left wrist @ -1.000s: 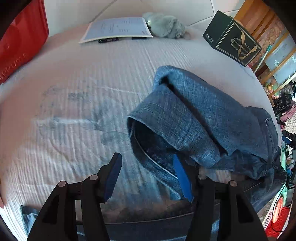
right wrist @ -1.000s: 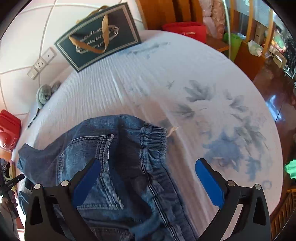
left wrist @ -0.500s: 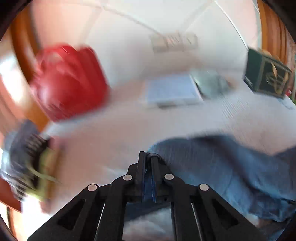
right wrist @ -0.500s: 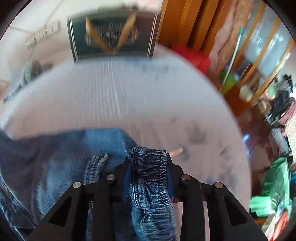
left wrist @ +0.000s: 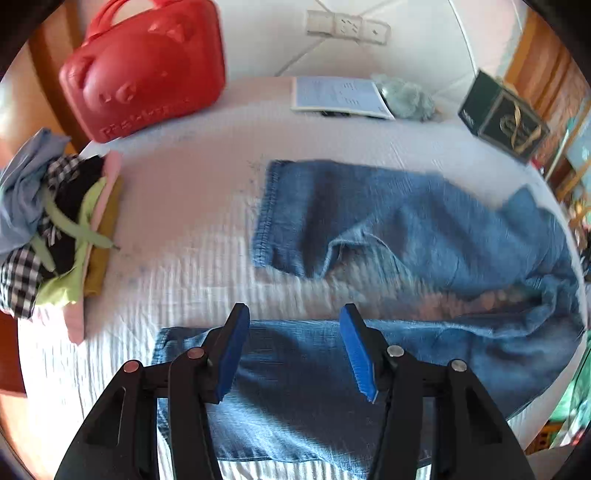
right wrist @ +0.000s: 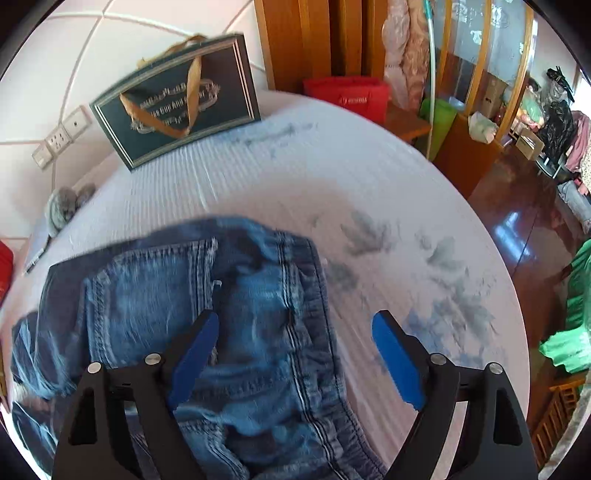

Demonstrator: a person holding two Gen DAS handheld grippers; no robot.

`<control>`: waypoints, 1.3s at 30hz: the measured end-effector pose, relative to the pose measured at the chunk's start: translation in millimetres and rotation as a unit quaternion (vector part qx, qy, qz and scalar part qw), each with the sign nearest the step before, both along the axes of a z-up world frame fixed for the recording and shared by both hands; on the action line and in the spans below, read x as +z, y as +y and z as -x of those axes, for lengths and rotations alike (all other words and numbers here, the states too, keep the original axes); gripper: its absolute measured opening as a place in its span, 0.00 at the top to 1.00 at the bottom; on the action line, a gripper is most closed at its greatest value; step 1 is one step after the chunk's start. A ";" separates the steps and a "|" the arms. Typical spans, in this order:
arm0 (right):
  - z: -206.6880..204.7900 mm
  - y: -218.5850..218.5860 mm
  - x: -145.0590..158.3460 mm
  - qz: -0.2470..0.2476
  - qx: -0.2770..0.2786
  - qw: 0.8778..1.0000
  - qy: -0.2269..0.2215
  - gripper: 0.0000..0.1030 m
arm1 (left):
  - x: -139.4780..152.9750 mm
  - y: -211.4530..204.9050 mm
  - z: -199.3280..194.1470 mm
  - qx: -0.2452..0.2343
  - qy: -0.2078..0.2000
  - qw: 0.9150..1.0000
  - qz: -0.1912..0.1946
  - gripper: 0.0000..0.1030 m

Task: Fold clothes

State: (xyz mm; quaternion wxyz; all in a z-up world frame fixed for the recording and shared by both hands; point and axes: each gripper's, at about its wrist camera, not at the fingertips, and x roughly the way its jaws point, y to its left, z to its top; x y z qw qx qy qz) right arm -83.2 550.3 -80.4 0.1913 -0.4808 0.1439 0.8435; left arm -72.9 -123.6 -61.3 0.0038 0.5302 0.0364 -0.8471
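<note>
Lots of stuff around the edges here. A red plastic case [left wrist: 144,66] sits at the far left corner of the bed [left wrist: 192,206], with a messy pile of clothes [left wrist: 48,225] heaped on the left edge. An open booklet [left wrist: 338,96] lies by the wall, a grey fuzzy thing [left wrist: 406,98] touching its right side. A dark green gift bag [right wrist: 177,98] with gold handles stands near the wall sockets [left wrist: 347,26]. There's a red bag [right wrist: 349,96] off the bed's far corner.

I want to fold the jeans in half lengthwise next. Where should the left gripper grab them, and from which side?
Probably the hem of the far leg: a flat, stitched edge at the open end of the jeans. Bring the left gripper in from the bare sheet beside it, jaws straddling that edge.
</note>
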 end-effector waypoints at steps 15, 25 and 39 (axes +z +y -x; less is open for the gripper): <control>41.7 29.9 -18.9 0.042 0.005 0.999 -0.018 0.01 | -80.7 16.6 147.6 -0.007 -0.042 0.999 0.014 0.43; 81.1 24.9 -63.8 0.031 0.010 0.996 -0.084 0.61 | -83.4 46.3 140.6 -0.032 -0.016 0.997 0.074 0.97; 174.6 -39.4 6.6 -0.133 0.089 0.987 -0.004 0.29 | -41.3 -52.9 183.5 0.158 0.027 0.977 0.139 0.70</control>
